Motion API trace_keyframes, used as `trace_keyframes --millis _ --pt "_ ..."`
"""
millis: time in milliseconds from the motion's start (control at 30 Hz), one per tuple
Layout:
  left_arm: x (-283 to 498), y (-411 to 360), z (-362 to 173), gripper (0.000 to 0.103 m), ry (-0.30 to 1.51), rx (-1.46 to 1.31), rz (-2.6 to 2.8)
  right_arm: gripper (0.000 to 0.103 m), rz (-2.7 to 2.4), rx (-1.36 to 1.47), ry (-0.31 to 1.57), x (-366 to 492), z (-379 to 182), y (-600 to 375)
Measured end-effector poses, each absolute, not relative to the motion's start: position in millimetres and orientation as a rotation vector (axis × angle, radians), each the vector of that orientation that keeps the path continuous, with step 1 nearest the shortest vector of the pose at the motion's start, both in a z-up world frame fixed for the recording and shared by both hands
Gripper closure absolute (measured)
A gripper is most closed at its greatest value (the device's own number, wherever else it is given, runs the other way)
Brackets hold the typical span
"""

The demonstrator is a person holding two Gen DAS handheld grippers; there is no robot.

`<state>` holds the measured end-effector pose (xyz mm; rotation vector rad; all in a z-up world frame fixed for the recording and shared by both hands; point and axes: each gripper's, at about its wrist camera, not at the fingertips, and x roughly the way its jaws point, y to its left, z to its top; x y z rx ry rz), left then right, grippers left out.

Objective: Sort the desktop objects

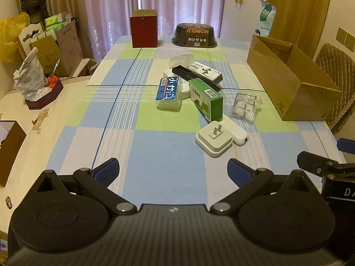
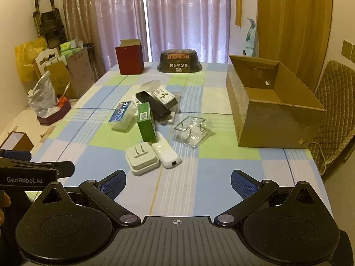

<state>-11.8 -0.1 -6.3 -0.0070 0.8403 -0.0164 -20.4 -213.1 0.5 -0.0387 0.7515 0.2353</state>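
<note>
A heap of small items lies mid-table: a white plug adapter (image 1: 214, 140) (image 2: 142, 158), a white dongle (image 1: 238, 134) (image 2: 167, 155), a green box (image 1: 205, 98) (image 2: 145, 122), a blue-labelled clear case (image 1: 169, 93) (image 2: 121, 115), a black case (image 1: 196, 77) (image 2: 153, 105) and crumpled clear packaging (image 1: 244, 105) (image 2: 192, 130). An open cardboard box (image 1: 290, 77) (image 2: 270, 104) stands at the right. My left gripper (image 1: 173, 171) hovers open near the front edge. My right gripper (image 2: 178, 182) is open too, empty, short of the heap.
A dark red box (image 1: 144, 28) (image 2: 129, 58) and an upturned black bowl (image 1: 195, 35) (image 2: 179, 64) stand at the table's far end. A side surface at the left holds a tray with a bag (image 1: 40, 88). A padded chair (image 2: 332, 110) sits beyond the right edge.
</note>
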Motion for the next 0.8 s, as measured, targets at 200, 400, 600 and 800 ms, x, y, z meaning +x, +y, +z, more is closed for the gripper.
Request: trace_keyframes --millis 200,400,600,800 --pt "-12.3 0.7 -7.4 0.001 0.842 -0.010 -0.020 0.000 0.234 -0.035 0.763 -20.7 -2.1 -215.1" --pt "-11.7 2.1 -8.3 0.001 0.839 -0.006 -0.016 0.000 0.252 -0.036 0.767 -21.4 -3.0 -213.8" --pt "-11.1 3.4 -9.2 0.001 0.838 0.001 -0.015 0.000 0.264 -0.030 0.778 -20.8 -4.6 -213.3" --pt "-11.1 2.7 -10.3 0.001 0.840 0.001 -0.024 0.000 0.269 -0.024 0.788 -20.3 -6.6 -213.5"
